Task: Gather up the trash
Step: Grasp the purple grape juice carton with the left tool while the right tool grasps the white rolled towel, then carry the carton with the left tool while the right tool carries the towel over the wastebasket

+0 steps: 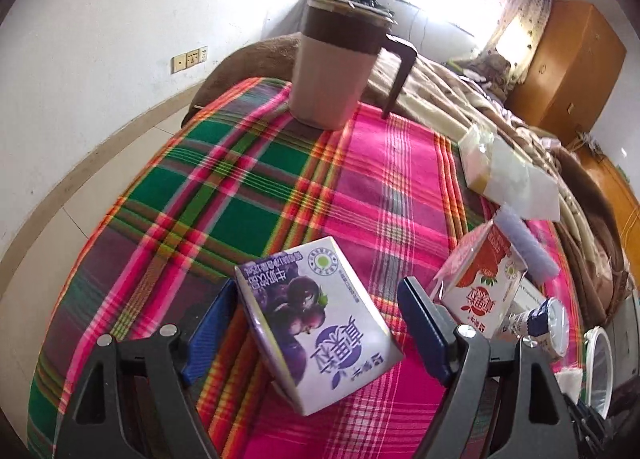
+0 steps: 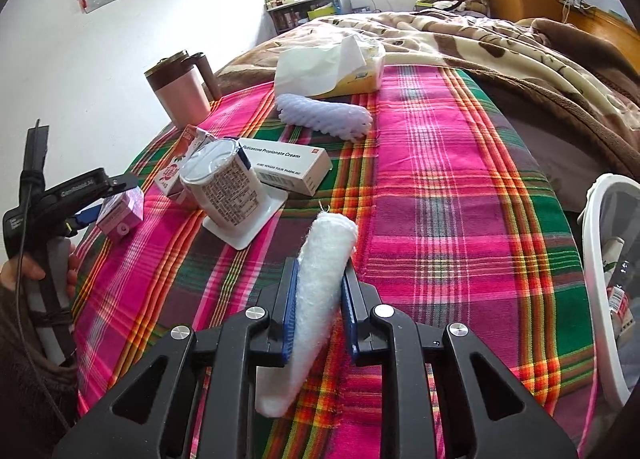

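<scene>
A purple milk carton (image 1: 316, 319) lies tilted on the plaid cloth (image 1: 240, 187). My left gripper (image 1: 318, 285) stands open around it, a blue pad on each side and a gap showing on the right. In the right wrist view the same carton (image 2: 120, 213) sits at the left gripper's (image 2: 90, 213) tips. My right gripper (image 2: 320, 271) is shut on a white foam roll (image 2: 320, 291), which sticks out forward and back between its pads just above the cloth.
A red milk carton (image 2: 176, 167), a toppled yogurt cup (image 2: 224, 187), a cream box (image 2: 288, 163), a lilac foam net (image 2: 324, 115) and a tissue pack (image 2: 332, 67) lie on the cloth. A pink mug (image 1: 332, 67) stands at the far edge. A white bin rim (image 2: 600, 259) is at right.
</scene>
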The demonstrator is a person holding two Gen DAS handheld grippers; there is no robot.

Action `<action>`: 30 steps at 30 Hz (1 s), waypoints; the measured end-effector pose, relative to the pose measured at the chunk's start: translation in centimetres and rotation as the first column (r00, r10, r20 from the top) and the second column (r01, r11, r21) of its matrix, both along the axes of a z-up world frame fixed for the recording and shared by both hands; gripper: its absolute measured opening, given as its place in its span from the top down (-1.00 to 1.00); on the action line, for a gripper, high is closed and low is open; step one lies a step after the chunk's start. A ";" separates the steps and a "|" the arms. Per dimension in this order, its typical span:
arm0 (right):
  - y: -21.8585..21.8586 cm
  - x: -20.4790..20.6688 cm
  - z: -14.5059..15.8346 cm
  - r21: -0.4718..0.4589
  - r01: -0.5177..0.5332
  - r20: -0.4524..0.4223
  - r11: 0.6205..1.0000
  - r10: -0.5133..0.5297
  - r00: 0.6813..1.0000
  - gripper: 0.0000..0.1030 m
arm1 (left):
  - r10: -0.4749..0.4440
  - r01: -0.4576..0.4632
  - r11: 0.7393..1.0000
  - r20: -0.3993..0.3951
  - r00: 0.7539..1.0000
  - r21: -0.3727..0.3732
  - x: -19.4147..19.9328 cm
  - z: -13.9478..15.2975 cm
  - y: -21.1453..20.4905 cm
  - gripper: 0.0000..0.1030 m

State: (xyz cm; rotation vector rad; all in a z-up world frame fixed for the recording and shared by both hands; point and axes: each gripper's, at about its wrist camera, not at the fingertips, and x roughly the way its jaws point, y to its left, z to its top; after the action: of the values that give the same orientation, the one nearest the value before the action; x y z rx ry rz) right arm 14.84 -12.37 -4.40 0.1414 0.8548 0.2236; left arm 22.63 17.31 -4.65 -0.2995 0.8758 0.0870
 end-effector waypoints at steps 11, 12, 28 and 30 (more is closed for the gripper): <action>-0.1 0.1 -0.1 0.005 -0.002 -0.002 1.000 0.003 1.000 0.61 | -0.030 0.033 0.995 -0.038 0.999 0.091 -0.9 -0.6 -1.9 -0.60; -0.2 0.0 -0.1 0.006 -0.002 0.000 1.000 0.002 1.000 0.61 | -0.028 0.031 0.995 -0.038 0.999 0.099 -1.0 -0.5 -1.9 -0.54; -1.2 -1.1 1.0 0.025 0.012 0.033 1.000 -0.012 0.999 0.61 | -0.033 0.027 0.995 0.053 0.998 0.097 -3.9 2.0 -2.7 -0.14; -1.3 -1.3 1.3 0.022 0.011 0.042 1.000 -0.011 0.999 0.61 | -0.040 0.033 0.994 0.066 0.997 0.103 -4.4 2.4 -3.3 -0.14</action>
State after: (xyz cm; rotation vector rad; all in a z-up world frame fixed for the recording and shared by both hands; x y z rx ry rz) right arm 13.52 -13.69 -3.11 0.1616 0.8099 0.2251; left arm 18.21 13.99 -2.21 -0.1898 0.8064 0.0869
